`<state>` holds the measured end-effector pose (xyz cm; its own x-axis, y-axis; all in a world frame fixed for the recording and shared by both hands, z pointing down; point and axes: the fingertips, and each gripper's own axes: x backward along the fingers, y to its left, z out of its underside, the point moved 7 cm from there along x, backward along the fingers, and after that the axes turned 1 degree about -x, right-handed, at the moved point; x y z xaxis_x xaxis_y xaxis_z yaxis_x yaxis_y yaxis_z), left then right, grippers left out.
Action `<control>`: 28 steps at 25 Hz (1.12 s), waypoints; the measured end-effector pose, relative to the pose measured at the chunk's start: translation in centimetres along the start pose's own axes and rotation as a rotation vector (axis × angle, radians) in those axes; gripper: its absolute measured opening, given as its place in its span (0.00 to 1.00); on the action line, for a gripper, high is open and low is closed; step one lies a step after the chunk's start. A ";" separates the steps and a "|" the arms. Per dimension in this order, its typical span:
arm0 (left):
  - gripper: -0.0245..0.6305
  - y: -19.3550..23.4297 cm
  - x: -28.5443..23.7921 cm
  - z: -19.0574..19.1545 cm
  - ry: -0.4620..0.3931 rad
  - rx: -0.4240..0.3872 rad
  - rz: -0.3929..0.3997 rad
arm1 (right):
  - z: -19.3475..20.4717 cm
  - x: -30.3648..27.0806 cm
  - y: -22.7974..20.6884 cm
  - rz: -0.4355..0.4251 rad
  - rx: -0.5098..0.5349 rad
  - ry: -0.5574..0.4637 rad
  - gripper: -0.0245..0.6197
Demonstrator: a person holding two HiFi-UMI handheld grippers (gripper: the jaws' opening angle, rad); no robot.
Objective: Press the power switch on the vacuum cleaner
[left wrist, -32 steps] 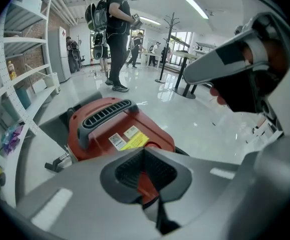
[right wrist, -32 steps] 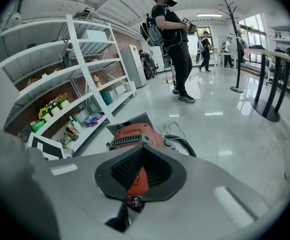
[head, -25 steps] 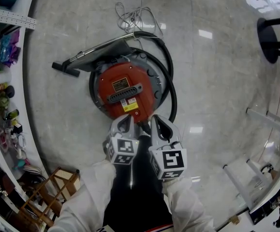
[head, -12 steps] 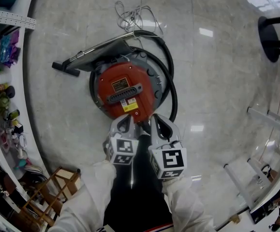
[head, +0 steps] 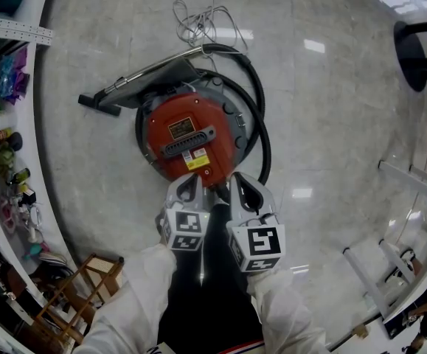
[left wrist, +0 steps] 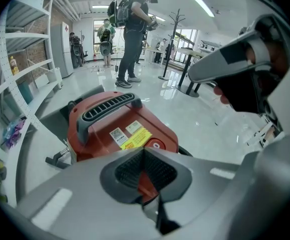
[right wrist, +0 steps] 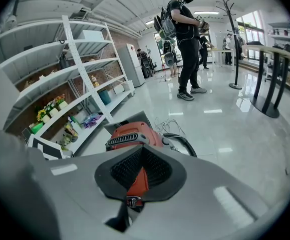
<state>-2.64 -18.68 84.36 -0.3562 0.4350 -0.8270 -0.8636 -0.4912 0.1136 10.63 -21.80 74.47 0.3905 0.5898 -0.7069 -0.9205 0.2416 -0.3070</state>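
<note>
While the head view looks straight down on the red vacuum [head: 187,139] standing on the grey floor [head: 331,109], the two gripper views see it low and from the side. From above, the left tongs [head: 190,179] and right tongs [head: 237,181] sit side by side at the vacuum's near rim, on white-sleeved arms; whether either touches it cannot be told there. Only the head view shows the black hose [head: 261,124] looping round the right of the body, the wand [head: 147,76] lying across its far side with the nozzle [head: 99,103] at the left, and the loose cord [head: 202,21] beyond.

The left gripper view shows the left tongs closed, tips meeting, nothing between them. Just above them rise the vacuum's slotted handle [left wrist: 109,106], a yellow label [left wrist: 135,138] and the white-ringed switch [left wrist: 156,145]; the switch shows clear of the tips, and from above it is a mere pale dot near the rim.

The right gripper view shows the right tongs closed and empty likewise, the vacuum's red showing through the gap behind the pads. It shows the white shelf [right wrist: 74,69] tier by tier, where the head view catches only its edges at the left; both gripper views show a person [right wrist: 185,39] with a backpack standing well off.
</note>
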 end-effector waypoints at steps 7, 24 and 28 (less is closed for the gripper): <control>0.04 0.1 0.1 -0.5 -0.001 0.000 -0.004 | -0.1 -0.2 -0.4 0.003 -0.001 0.001 0.04; 0.04 0.1 -0.2 -0.2 0.019 0.008 -0.015 | -0.1 -0.3 -0.6 0.004 0.007 0.011 0.04; 0.04 0.1 -0.4 -0.1 0.016 0.011 -0.007 | 0.0 -0.4 -0.7 0.011 0.009 0.010 0.04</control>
<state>-2.59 -18.97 84.63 -0.3442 0.4265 -0.8365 -0.8701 -0.4797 0.1134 11.11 -22.24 74.99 0.3805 0.5844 -0.7167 -0.9248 0.2419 -0.2937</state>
